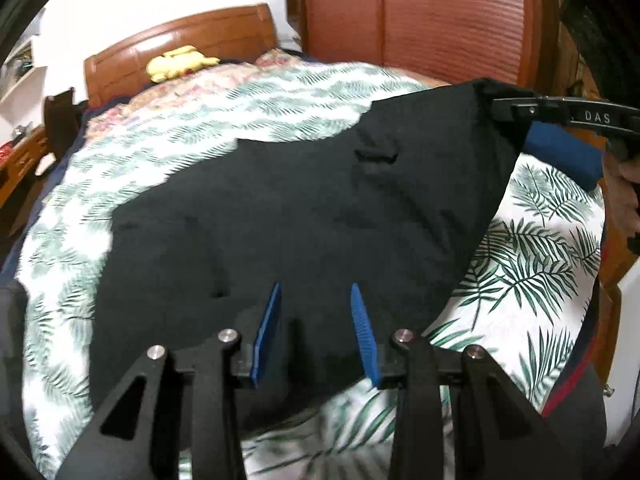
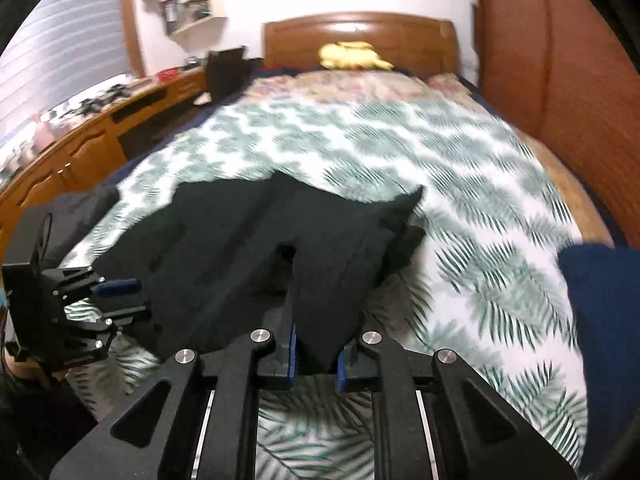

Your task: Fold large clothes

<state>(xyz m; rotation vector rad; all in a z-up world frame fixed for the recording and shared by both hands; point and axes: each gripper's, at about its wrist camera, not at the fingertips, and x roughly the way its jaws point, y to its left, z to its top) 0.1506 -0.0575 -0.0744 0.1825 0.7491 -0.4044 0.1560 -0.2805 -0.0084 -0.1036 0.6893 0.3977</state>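
Bed (image 2: pixel 500 216), ahead of both your tongs: white cover printed with green palm leaves, a floral quilt (image 2: pixel 360 84) beyond it toward the wooden headboard (image 2: pixel 360 30). Lying on it: black garment (image 1: pixel 280 208), spread just in front of your tongs, its near edge raised off the cover; yellow plush toy (image 2: pixel 352 56), far end, against the headboard; dark blue cloth (image 2: pixel 600 300), right of your right tongs.
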